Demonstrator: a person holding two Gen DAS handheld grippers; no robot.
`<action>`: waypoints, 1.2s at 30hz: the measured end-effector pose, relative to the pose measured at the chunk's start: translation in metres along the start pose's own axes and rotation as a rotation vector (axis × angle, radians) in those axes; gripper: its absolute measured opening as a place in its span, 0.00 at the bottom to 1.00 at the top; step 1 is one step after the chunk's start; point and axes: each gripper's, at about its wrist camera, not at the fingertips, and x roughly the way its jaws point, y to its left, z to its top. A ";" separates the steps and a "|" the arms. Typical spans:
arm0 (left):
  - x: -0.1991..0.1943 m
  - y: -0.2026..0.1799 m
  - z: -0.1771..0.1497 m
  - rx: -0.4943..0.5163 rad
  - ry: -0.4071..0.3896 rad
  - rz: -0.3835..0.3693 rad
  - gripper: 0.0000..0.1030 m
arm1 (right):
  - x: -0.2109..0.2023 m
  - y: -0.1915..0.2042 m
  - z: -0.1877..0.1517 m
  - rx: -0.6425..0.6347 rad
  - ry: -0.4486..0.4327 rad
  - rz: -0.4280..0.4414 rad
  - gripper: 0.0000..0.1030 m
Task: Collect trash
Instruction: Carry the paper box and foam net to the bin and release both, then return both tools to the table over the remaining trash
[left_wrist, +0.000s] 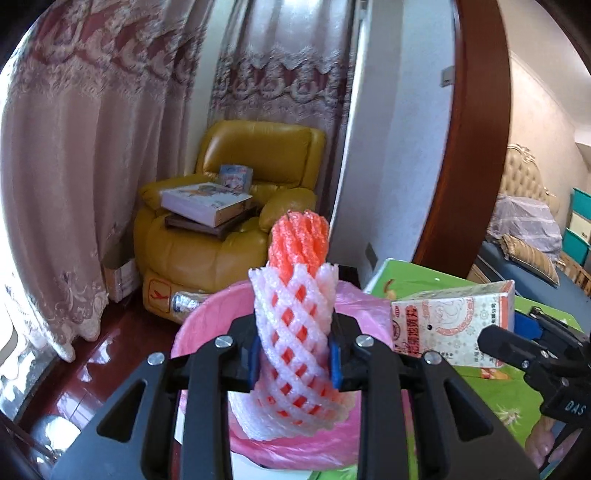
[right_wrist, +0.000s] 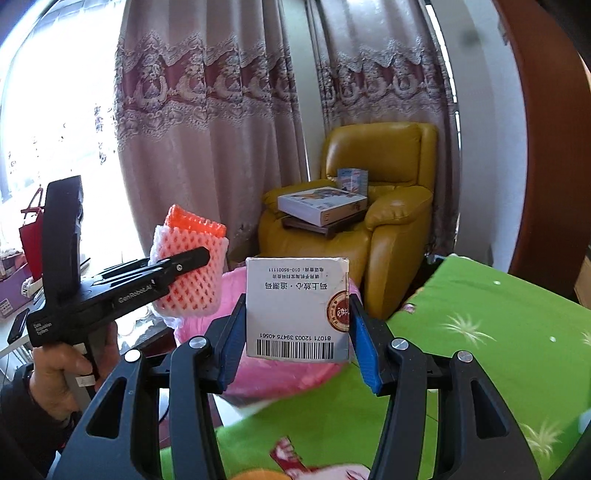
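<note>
The left gripper (left_wrist: 295, 363) is squeezing a white-and-orange foam net sleeve (left_wrist: 295, 314) in narrow jaws above the pink-lined bin (left_wrist: 207, 317). Beside it, the right gripper (right_wrist: 297, 332) is clamping a small white carton (right_wrist: 297, 306) near the bin's rim.

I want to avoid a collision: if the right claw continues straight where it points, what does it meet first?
Most likely the pink-lined bin, just beyond the small carton the right claw grips. Depth is unclear; the yellow armchair stands farther behind.
</note>
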 end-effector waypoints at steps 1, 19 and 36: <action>0.005 0.006 0.000 -0.009 0.014 0.001 0.29 | 0.004 0.001 0.001 -0.001 0.003 0.005 0.50; -0.040 -0.052 -0.023 0.063 -0.046 0.114 0.96 | -0.085 -0.032 -0.032 -0.026 -0.016 -0.094 0.74; -0.042 -0.309 -0.103 0.248 0.070 -0.254 0.96 | -0.284 -0.177 -0.137 0.186 -0.038 -0.528 0.78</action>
